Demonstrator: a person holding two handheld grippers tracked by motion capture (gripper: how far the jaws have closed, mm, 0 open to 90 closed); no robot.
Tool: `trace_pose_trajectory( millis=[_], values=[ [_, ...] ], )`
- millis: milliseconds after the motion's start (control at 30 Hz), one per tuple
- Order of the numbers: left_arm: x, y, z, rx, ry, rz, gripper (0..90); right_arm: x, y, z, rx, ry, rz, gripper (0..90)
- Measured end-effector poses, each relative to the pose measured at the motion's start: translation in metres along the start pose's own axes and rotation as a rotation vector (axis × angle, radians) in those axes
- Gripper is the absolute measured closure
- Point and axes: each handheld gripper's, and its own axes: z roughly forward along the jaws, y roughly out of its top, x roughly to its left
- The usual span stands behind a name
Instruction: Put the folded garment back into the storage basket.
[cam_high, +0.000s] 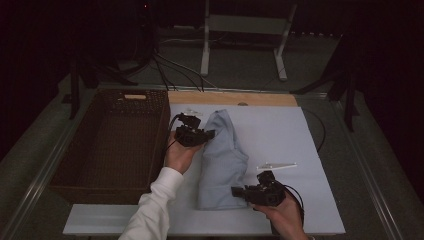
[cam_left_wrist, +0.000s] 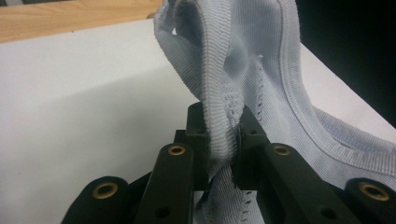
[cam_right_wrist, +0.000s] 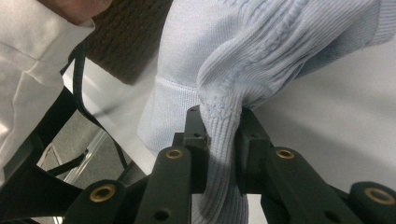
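Note:
A pale blue knitted garment (cam_high: 221, 160) lies folded lengthwise on the white board (cam_high: 280, 135). My left gripper (cam_high: 209, 134) is shut on its upper left edge; in the left gripper view the ribbed hem (cam_left_wrist: 219, 121) is pinched between the black jaws and lifted off the board. My right gripper (cam_high: 235, 191) is shut on the garment's lower right corner; in the right gripper view a bunched ribbed fold (cam_right_wrist: 222, 135) is clamped between the jaws. A white sleeve (cam_high: 152, 210) reaches in from the bottom to the left gripper.
A dark wicker basket (cam_high: 65, 170) stands left of the board. A wooden strip (cam_high: 230, 97) runs along the board's far edge. Two clear plastic pieces lie on the board, one (cam_high: 277, 165) near the right gripper, one (cam_high: 192, 111) at the far edge. Cables and a metal stand lie beyond the table.

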Motion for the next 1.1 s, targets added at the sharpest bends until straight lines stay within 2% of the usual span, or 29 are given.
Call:
trace_pose_trajectory(
  millis=[267,733,1100],
  values=[
    [-0.001,0.007,-0.012,-0.007,0.016,0.007,80.4,0.006,0.008,0.001,-0.021,0.013,0.015,78.2],
    [0.001,0.019,-0.027,-0.015,0.029,0.016,80.4,0.018,0.025,0.003,-0.035,0.027,0.003,78.2],
    [0.007,0.028,-0.039,-0.031,0.004,0.012,80.4,0.02,0.041,0.007,-0.013,0.024,0.014,78.2]
  ],
)
